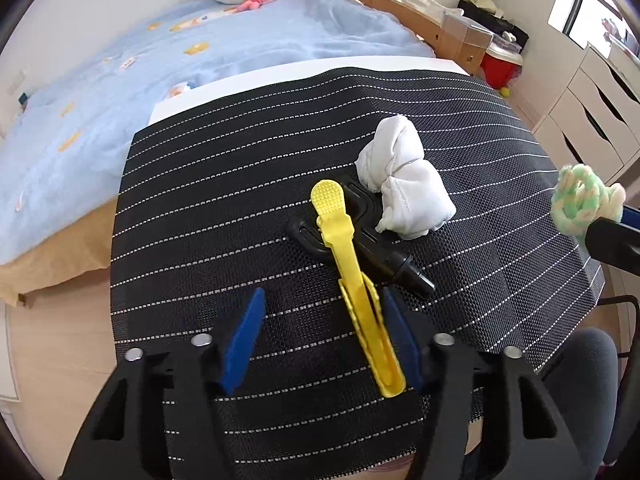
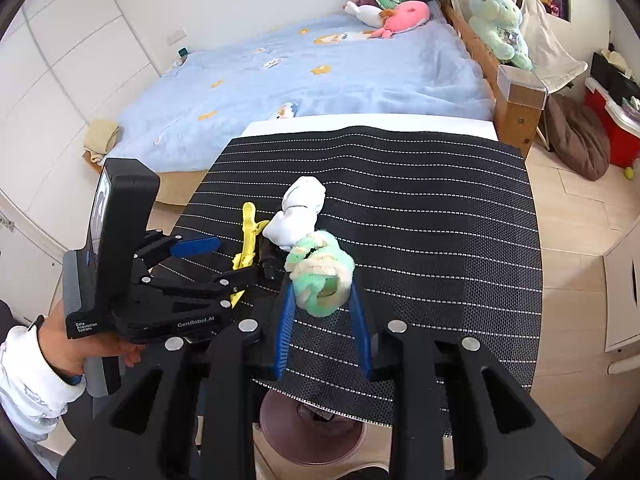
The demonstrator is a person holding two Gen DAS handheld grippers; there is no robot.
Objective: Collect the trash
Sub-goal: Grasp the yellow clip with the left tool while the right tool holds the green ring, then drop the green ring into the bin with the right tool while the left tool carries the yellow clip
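Note:
A yellow plastic clip (image 1: 352, 280) lies across a black plastic tool (image 1: 360, 240) on the black striped mat (image 1: 240, 200). A knotted white cloth (image 1: 404, 184) sits just behind them. My left gripper (image 1: 322, 334) is open, its blue fingers on either side of the clip's near end. My right gripper (image 2: 322, 312) is shut on a fuzzy green and cream ball (image 2: 320, 278), held above the mat; it shows at the right edge of the left wrist view (image 1: 580, 204). The clip (image 2: 248, 236) and the cloth (image 2: 298, 212) show behind it.
A bed with a blue quilt (image 2: 320, 76) and plush toys (image 2: 400, 12) lies behind the table. White drawers (image 1: 592, 112) stand at the right. A pink bin (image 2: 312, 432) sits under the table's near edge. A red box (image 2: 608, 128) is on the floor.

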